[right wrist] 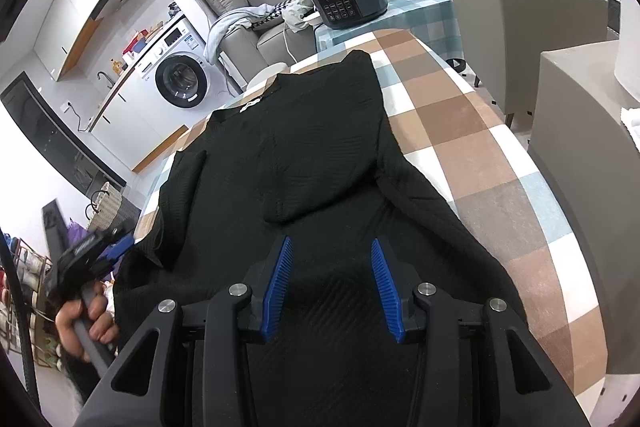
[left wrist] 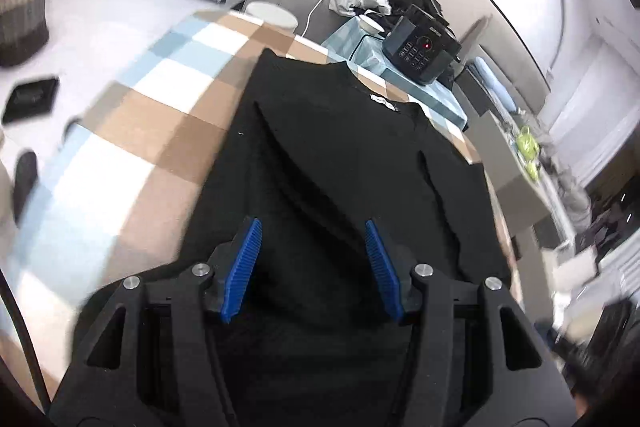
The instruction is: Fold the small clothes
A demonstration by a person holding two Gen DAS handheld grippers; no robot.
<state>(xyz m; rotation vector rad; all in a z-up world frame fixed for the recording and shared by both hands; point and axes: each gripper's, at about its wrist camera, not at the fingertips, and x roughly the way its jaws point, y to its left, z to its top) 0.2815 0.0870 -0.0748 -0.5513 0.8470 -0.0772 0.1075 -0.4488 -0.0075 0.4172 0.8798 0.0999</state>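
A black ribbed top [left wrist: 336,155] lies flat on the checked tablecloth [left wrist: 132,131], neck and white label [left wrist: 382,101] at the far end, sleeves folded in over the body. My left gripper [left wrist: 313,227] is open, its blue pads above the hem end with nothing between them. In the right wrist view the same top [right wrist: 312,147] stretches away over the tablecloth [right wrist: 460,131]. My right gripper [right wrist: 330,247] is open above the near hem, empty. The left gripper [right wrist: 108,247] shows at the table's left edge, held in a hand.
A black pressure cooker [right wrist: 346,3] stands on a teal checked side table [right wrist: 424,11] beyond the far end. Grey cabinets [right wrist: 532,39] stand to the right, a sofa with clothes [right wrist: 256,27] and a washing machine [right wrist: 182,79] to the far left.
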